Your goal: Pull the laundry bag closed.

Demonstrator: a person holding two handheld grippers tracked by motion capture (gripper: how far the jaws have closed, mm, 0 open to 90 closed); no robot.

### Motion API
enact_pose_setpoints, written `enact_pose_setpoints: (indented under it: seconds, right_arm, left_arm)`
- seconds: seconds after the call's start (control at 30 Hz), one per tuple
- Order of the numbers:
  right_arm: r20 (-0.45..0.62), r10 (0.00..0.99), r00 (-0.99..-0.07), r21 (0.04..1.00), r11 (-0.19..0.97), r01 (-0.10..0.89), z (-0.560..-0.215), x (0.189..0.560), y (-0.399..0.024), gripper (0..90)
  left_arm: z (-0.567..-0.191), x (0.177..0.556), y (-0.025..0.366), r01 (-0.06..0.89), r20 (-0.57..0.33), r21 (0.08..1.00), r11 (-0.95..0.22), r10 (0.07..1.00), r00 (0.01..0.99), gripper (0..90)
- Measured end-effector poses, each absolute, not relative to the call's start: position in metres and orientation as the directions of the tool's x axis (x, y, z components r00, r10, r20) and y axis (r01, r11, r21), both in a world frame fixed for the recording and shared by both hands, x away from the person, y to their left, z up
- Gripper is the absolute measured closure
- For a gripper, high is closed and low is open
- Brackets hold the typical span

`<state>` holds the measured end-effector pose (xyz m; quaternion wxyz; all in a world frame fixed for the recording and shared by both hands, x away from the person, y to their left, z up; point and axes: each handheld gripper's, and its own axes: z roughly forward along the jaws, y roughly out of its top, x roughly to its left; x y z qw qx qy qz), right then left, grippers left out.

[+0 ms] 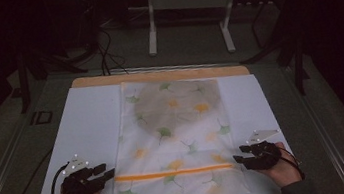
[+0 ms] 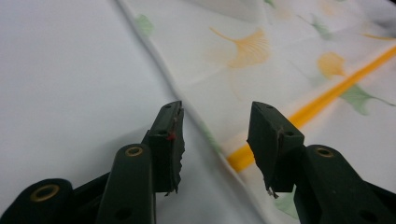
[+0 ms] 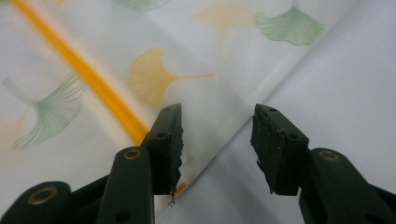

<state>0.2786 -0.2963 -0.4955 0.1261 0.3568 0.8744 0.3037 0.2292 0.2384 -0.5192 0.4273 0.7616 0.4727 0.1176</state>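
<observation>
Count of items on view. One patterned cloth (image 1: 176,142), lying at the centre of the high view. One orange stripe (image 1: 175,171) across it, in the lower part of the frame. One white sheet (image 1: 89,138) beneath the cloth. One wooden board (image 1: 157,73), its edge at the upper centre. Two grippers: the left gripper (image 1: 110,171) at lower left, the right gripper (image 1: 237,159) at lower right. Two hands, one behind each gripper.

The room is dim, its far side almost black. Beyond the wooden tabletop (image 1: 157,73) stands a white metal frame (image 1: 188,11) on two legs, dark cables (image 1: 106,50) trailing over the grey carpeted floor (image 1: 189,49)
</observation>
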Motion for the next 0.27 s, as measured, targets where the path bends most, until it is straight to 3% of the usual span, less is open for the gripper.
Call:
enact_pose_setpoints:
  seconds: [0.27]
  right_arm:
    - [0.033,0.776,-0.629,0.674,0.448,0.588,-0.510,0.280,-0.301,48.3]
  left_arm:
    - [-0.523,0.234,0.244,0.582,-0.156,0.795,-0.169,0.871,0.465,52.5]
